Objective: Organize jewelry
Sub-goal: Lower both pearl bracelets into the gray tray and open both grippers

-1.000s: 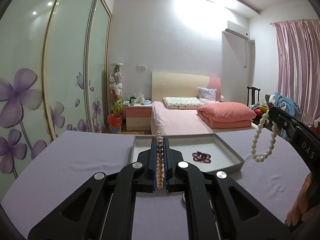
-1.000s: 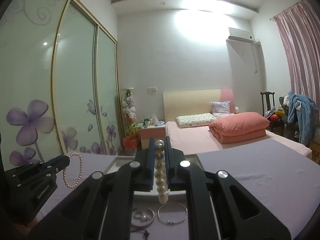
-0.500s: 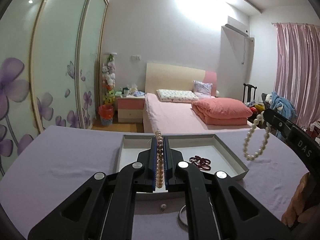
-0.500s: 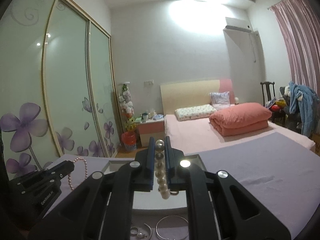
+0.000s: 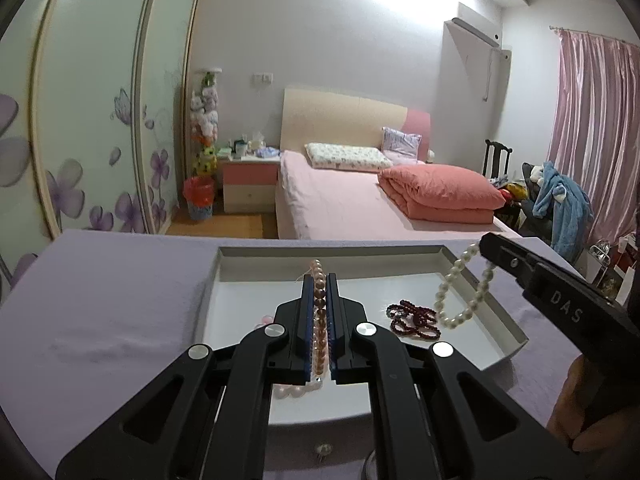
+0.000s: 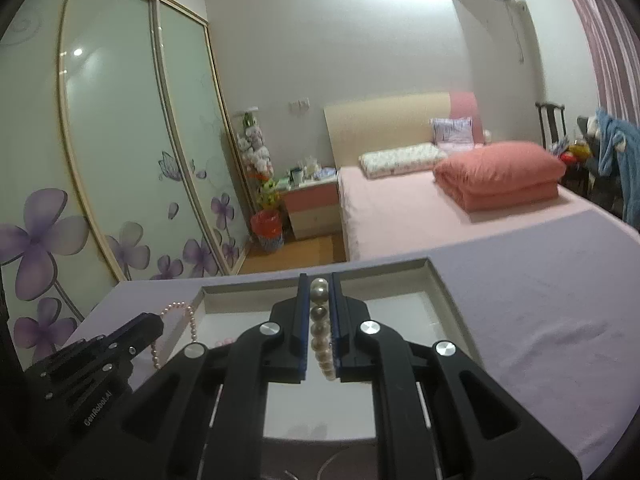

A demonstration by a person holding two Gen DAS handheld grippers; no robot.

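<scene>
My left gripper (image 5: 319, 280) is shut on a pink pearl bracelet (image 5: 319, 328) and holds it over the near part of a shallow grey tray (image 5: 516, 340); the bracelet's loop hangs down to the tray floor. My right gripper (image 6: 319, 280) is shut on a white pearl bracelet (image 6: 321, 344), which hangs over the tray's right side in the left wrist view (image 5: 460, 300). A dark red bead bracelet (image 5: 414, 318) lies in the tray. The pink bracelet also shows in the right wrist view (image 6: 188, 320).
The tray (image 6: 448, 292) sits on a table under a lilac cloth (image 5: 100, 300). A small stud (image 5: 323, 449) and a thin bangle edge (image 5: 366, 466) lie on the cloth before the tray. Beyond the table are a pink bed (image 5: 360, 200) and a sliding wardrobe (image 5: 80, 120).
Both grippers have moved forward and down over the tray with their bracelets. The pink bracelet's loop now reaches the tray floor. The white bracelet now hangs inside the tray's right rim.
</scene>
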